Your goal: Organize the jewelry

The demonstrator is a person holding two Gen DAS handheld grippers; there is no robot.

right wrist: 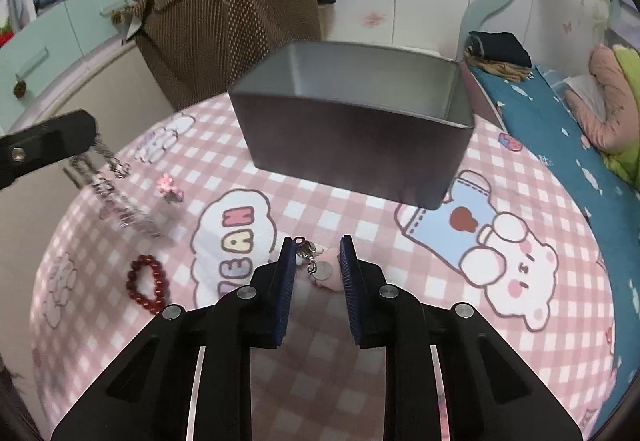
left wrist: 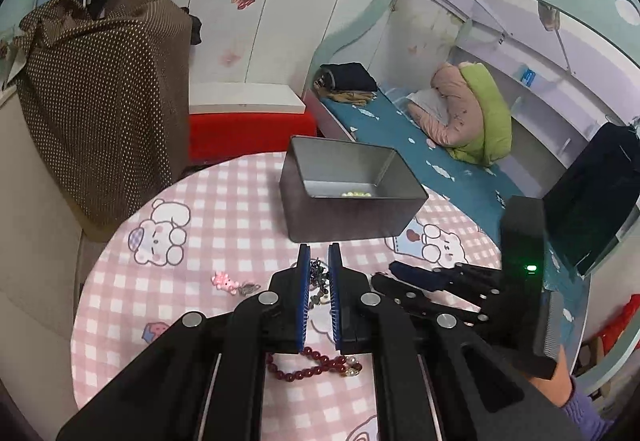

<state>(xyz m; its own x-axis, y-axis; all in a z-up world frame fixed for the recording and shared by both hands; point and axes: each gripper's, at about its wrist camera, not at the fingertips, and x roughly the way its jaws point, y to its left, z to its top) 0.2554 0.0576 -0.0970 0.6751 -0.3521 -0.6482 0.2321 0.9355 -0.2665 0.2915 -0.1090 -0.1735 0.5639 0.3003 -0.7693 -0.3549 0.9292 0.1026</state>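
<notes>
The round table (right wrist: 400, 381) wears a pink-and-white checked cloth with cartoon bears. Ahead of the right tool (right wrist: 316, 261) stands a grey rectangular metal tin (right wrist: 352, 145). A dark red bead bracelet (right wrist: 146, 285) lies to that tool's left; a small pink charm (right wrist: 170, 189) lies farther left.

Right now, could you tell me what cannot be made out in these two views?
- Tin box contents: right wrist view, hidden by its near wall.
- Dark chain in the left gripper: left wrist view, mostly covered by the pads; right wrist view, blurred.
- Red bead bracelet: left wrist view, partly hidden by the gripper body.
- Pink charm in the right gripper: whether the pads touch it is unclear.
</notes>
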